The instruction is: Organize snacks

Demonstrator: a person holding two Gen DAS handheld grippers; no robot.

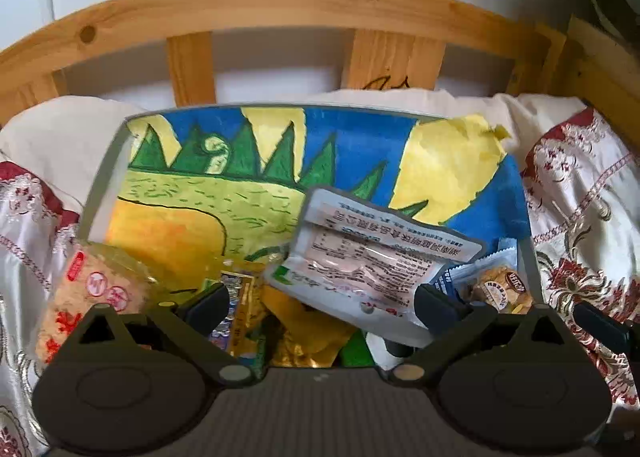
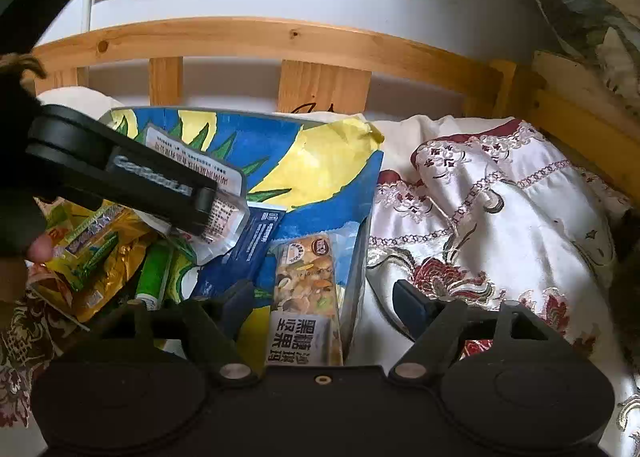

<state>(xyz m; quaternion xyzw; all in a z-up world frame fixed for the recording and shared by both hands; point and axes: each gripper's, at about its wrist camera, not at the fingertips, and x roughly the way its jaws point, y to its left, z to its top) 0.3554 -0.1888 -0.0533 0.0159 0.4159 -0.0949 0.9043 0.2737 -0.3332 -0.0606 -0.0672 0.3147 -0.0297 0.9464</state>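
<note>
1. Over the painted tray (image 1: 120,161), the left gripper (image 1: 320,299) pinched a grey-white sachet (image 1: 360,253) clear of the snack pile, likely to sort it.
2. Right gripper (image 2: 324,297) stood open, empty, straddling the nut bar (image 2: 306,281) lying at the tray's edge (perhaps just set there).
3. Lower packets lay buried; the left gripper's contact point was hard to see.

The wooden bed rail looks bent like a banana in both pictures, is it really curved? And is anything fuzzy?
Probably not: in the left wrist view the wooden rail bows from fisheye distortion, and the right wrist view bends it too. There, the left tongs loom huge and slightly soft up close; the nut bar stays sharp.
</note>
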